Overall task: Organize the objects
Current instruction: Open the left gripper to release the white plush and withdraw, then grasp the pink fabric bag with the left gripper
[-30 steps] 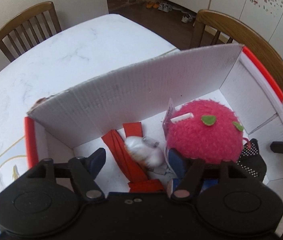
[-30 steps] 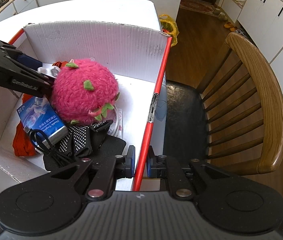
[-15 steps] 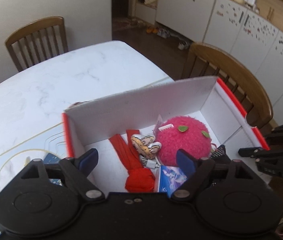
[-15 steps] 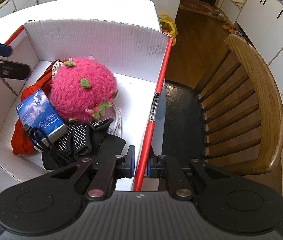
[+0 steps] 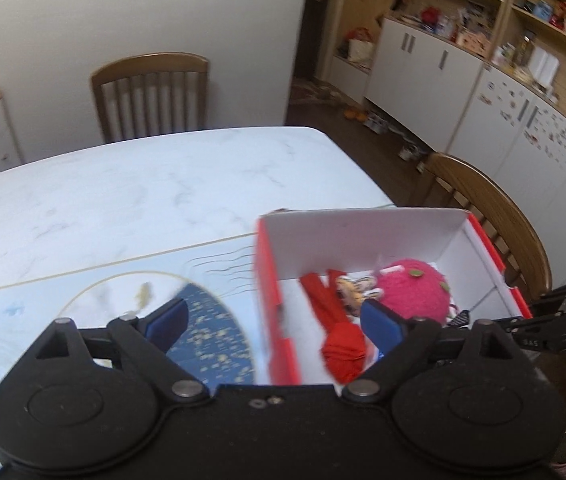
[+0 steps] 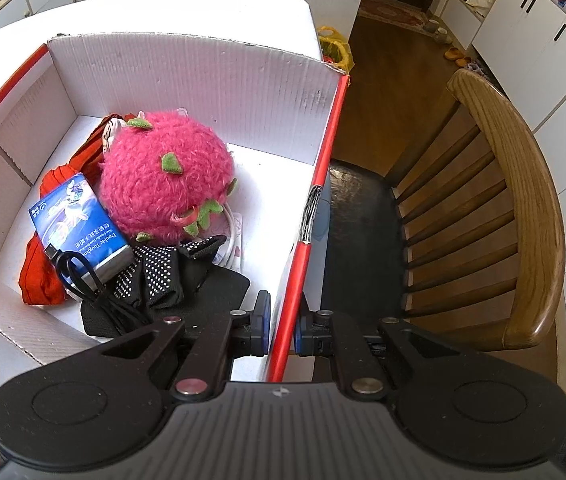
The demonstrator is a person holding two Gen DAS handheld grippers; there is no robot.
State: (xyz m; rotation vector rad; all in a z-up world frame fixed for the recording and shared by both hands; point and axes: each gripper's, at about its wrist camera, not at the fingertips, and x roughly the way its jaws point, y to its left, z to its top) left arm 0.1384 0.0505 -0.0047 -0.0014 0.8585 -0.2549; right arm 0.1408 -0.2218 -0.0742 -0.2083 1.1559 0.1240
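Note:
A white cardboard box (image 6: 187, 80) with red outer sides stands on the table. Inside lie a fuzzy pink plush ball (image 6: 163, 180) with green leaves, a red cloth (image 6: 39, 272), a blue packet (image 6: 79, 224), a black cable (image 6: 83, 280) and black dotted gloves (image 6: 163, 272). My right gripper (image 6: 283, 324) is shut on the box's red right wall. In the left wrist view, the box (image 5: 363, 240), the ball (image 5: 415, 292), the red cloth (image 5: 339, 340) and a small striped toy (image 5: 353, 292) show. My left gripper (image 5: 273, 312) hangs above the box's left wall, its jaws opening with nothing between them.
The white marble table (image 5: 143, 192) carries a pale mat with a dark blue circle (image 5: 211, 332) left of the box. One wooden chair (image 6: 503, 208) stands close to the box's right side, another (image 5: 151, 92) at the table's far end. White cabinets (image 5: 435, 68) line the room.
My left gripper has risen out of the box and drawn back to the left, its jaws spreading wider. The small striped toy now lies in the box. The right gripper has kept still.

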